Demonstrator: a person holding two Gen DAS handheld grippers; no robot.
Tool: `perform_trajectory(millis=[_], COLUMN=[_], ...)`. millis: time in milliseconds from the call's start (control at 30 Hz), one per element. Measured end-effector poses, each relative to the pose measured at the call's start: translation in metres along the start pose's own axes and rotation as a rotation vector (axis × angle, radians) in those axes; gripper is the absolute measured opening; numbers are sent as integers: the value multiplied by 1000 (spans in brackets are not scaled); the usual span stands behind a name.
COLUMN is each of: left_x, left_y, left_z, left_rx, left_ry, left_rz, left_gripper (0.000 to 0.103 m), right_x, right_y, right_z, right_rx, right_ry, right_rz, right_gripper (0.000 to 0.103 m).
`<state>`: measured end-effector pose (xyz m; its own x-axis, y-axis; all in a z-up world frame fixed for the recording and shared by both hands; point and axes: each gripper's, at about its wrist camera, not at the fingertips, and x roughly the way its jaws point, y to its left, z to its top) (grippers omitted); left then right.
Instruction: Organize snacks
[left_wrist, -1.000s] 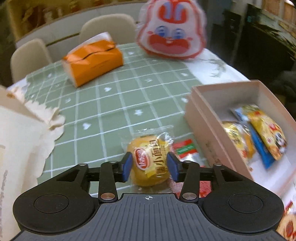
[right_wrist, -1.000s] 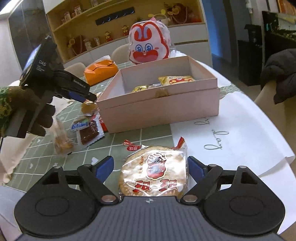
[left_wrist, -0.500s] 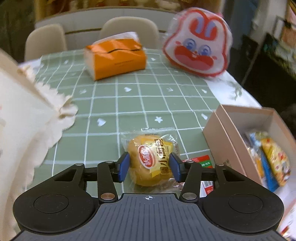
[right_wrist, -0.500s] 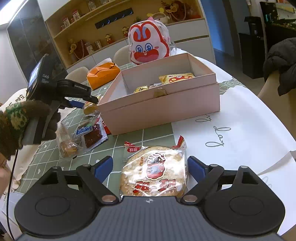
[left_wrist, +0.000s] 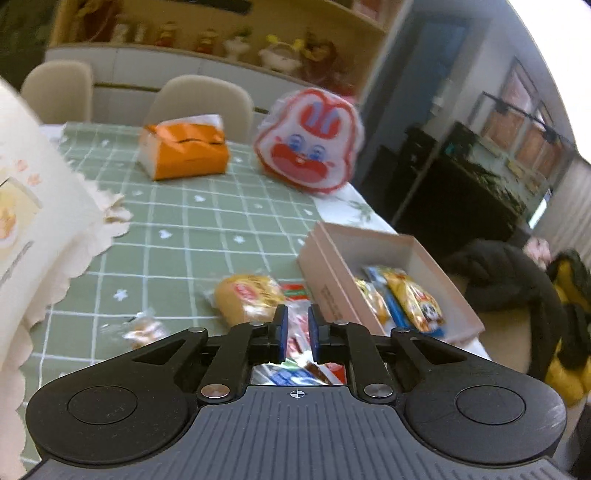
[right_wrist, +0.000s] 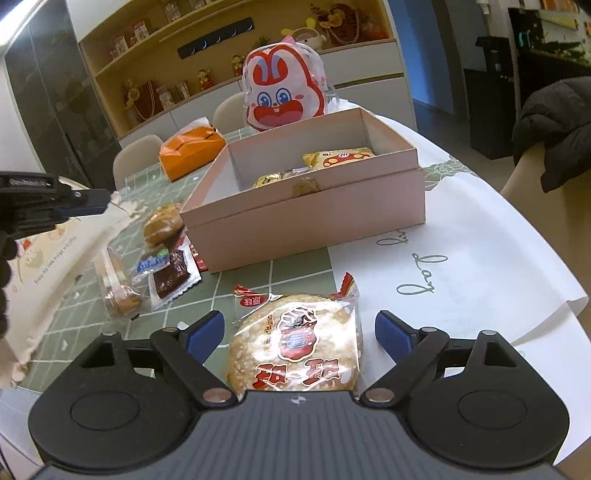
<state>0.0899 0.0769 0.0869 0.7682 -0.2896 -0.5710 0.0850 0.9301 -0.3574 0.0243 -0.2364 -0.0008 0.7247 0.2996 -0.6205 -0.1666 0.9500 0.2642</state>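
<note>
Two grippers sat at different stages of the job. Seen from the left wrist view, a cream scalloped bag (left_wrist: 40, 229) lay over the far-left edge of the green checked tabletop (left_wrist: 184, 229). A small clear-wrapped snack (left_wrist: 144, 328) lay next to it, and then a yellow-wrapped bun (left_wrist: 247, 295). The left gripper (left_wrist: 295, 328) hung just right of the bun. Its fingers (left_wrist: 281, 328) were drawn almost together, with only a slim gap between them and nothing caught in it. The right wrist view showed that gripper raised clear of the tabletop with nothing hanging from it, so it looked empty rather than mid-carry. A few flat packets (left_wrist: 295, 373) lay directly below it. Further right stood the open pink box (left_wrist: 332, 273), with yellow and blue packs (left_wrist: 410, 299) already in it, which marked it as the likely collecting place.

In the right wrist view, loose snacks (right_wrist: 162, 266) were bunched against the box's left corner, close enough for a short lift over the wall. The right gripper (right_wrist: 299, 328) hovered low over a round rice cracker pack (right_wrist: 295, 350). Its fingers (right_wrist: 207, 330) were spread wide on either side of the pack without touching it. That width seemed chosen to clear the broad disc before closing. The crinkly wrapper would probably slip, so a grip across the pack's middle looked safest.
</note>
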Motion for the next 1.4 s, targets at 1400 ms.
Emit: perform_trajectory(millis=[1400], left_x=[-33], left_y=[33], left_z=[-110], left_rx=[-144], left_ry=[157], left_rz=[-216], left_gripper=[21], right_x=[-32], right_y=[80], right_z=[68], right_rx=[-313], right_ry=[13], right_rz=[-80], right_gripper=[55])
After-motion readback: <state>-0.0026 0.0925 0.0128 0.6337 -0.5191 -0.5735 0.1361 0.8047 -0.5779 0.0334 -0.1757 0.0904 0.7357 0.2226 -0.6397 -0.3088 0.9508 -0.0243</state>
